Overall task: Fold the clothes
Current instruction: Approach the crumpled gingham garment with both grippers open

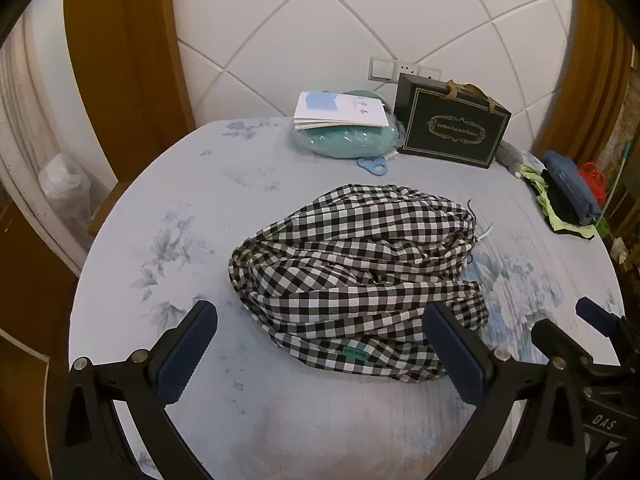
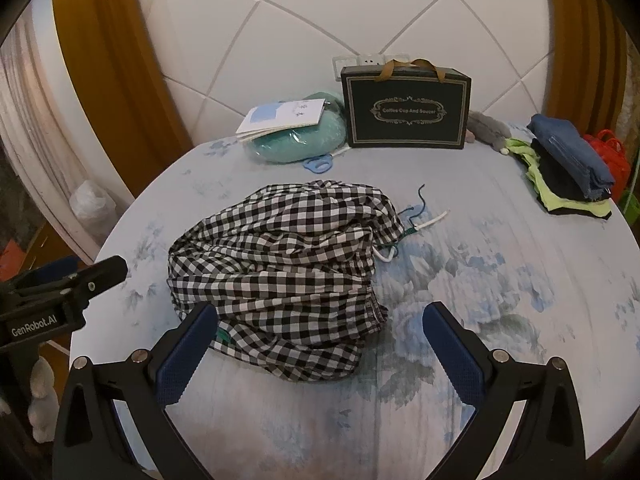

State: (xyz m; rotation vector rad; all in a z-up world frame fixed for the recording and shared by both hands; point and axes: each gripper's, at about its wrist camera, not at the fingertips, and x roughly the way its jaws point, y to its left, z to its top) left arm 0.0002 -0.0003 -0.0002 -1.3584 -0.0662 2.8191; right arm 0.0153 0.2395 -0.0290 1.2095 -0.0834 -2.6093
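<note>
A black-and-white checked garment (image 1: 360, 276) lies crumpled in a heap in the middle of the blue flowered bed sheet (image 1: 192, 208); it also shows in the right wrist view (image 2: 280, 272). A white and a dark drawstring (image 2: 424, 220) trail from its right side. My left gripper (image 1: 320, 344) is open, hovering just before the heap's near edge, holding nothing. My right gripper (image 2: 320, 344) is open and empty over the heap's near right edge. The right gripper shows at the right edge of the left view (image 1: 600, 320), the left gripper at the left edge of the right view (image 2: 80, 280).
At the back stand a dark gift box (image 2: 406, 108), a teal bundle with booklets on top (image 2: 296, 132) and blue scissors (image 2: 318, 164). A stack of folded clothes (image 2: 572, 168) lies at the far right. A padded white headboard (image 2: 320, 20) is behind.
</note>
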